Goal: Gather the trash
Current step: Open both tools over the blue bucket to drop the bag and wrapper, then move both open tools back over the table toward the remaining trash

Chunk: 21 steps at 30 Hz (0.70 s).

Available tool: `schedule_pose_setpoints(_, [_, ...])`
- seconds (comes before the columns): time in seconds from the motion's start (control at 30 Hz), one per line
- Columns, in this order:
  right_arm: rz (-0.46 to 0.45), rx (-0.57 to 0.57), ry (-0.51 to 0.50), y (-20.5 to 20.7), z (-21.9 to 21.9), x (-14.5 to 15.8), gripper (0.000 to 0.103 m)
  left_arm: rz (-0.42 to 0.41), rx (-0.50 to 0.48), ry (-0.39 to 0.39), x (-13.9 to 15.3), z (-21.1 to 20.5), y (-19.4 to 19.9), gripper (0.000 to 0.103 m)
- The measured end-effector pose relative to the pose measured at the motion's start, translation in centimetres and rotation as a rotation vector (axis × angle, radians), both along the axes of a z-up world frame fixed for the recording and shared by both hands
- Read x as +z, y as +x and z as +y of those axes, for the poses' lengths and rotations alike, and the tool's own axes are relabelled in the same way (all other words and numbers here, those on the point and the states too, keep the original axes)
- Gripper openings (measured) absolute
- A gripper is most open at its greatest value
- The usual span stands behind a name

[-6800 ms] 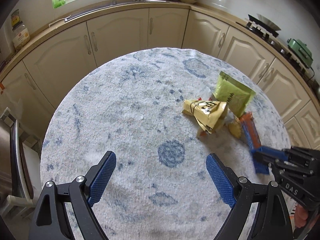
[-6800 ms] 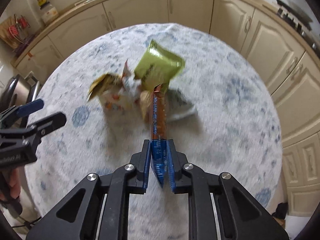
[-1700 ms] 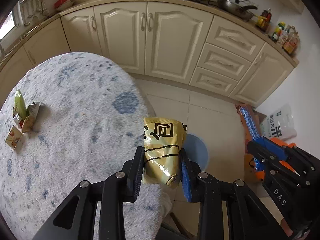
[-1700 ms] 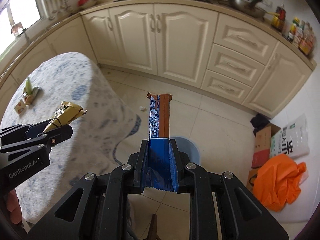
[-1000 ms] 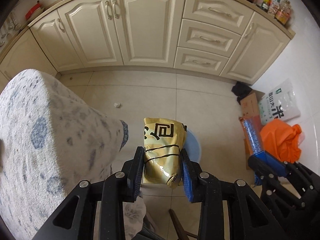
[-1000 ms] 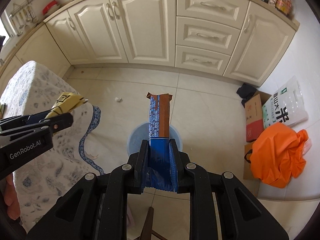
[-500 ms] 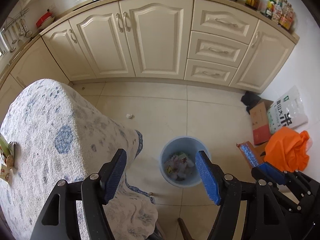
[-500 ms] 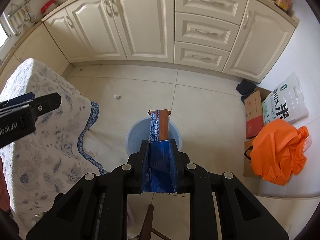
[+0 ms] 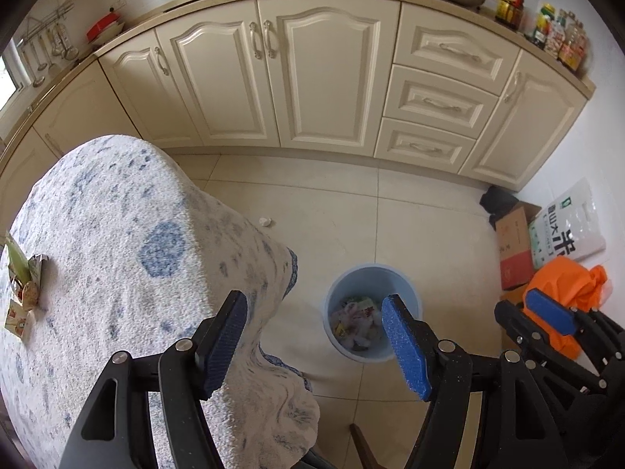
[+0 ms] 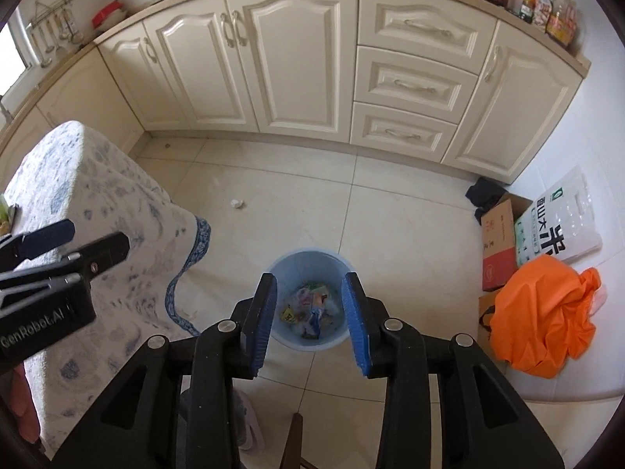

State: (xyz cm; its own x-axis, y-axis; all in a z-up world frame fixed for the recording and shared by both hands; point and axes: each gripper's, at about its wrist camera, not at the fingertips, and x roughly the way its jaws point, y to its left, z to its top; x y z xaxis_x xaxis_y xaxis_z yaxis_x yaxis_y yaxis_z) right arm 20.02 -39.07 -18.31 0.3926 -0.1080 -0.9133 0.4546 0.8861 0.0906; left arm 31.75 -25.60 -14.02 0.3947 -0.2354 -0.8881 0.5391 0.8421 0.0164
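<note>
A light blue bin (image 9: 411, 300) stands on the tiled floor beside the table, with several wrappers (image 9: 357, 322) lying inside it. My left gripper (image 9: 314, 305) hangs open over the table's edge and the bin, with nothing between its blue pads. My right gripper (image 10: 310, 285) hovers right over the bin (image 10: 308, 256). Its jaws are opening and hold nothing, and the trash (image 10: 308, 312) shows through the gap. A few wrappers (image 9: 21, 285) lie on the cloth-covered table (image 9: 136, 254) at the far left.
Cream cabinets (image 9: 312, 78) line the far wall. An orange bag (image 10: 543, 316), a cardboard box (image 10: 498, 242) and a white printed sack (image 10: 554, 226) sit on the floor to the right. A small white scrap (image 10: 236, 203) lies on the tiles. A wooden chair part (image 10: 295, 441) pokes in below.
The left gripper opened and the yellow bag left its jaws. The right jaws then parted and the orange-and-blue bar wrapper is gone from them. The left view swung back toward the table.
</note>
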Motion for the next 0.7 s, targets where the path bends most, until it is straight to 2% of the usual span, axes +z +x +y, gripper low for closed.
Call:
schedule_pose_setpoints(0.17, [0.007,0.004,-0.001,-0.2,0.4,0.2,0.036,0.009,0.009,-0.006,0.6,1.5,0.0,0.067])
schedule_pose_setpoints(0.53, [-0.029,0.027,-0.028,-0.6,2.1,2.8,0.036,0.016,0.035,-0.047,2.3,4.0,-0.9,0.067])
schedule_pose_setpoints(0.7, [-0.047,0.053,-0.042,-0.3,3.7,4.0,0.043,-0.003,0.059,-0.062,3.6,6.2,-1.4,0.069])
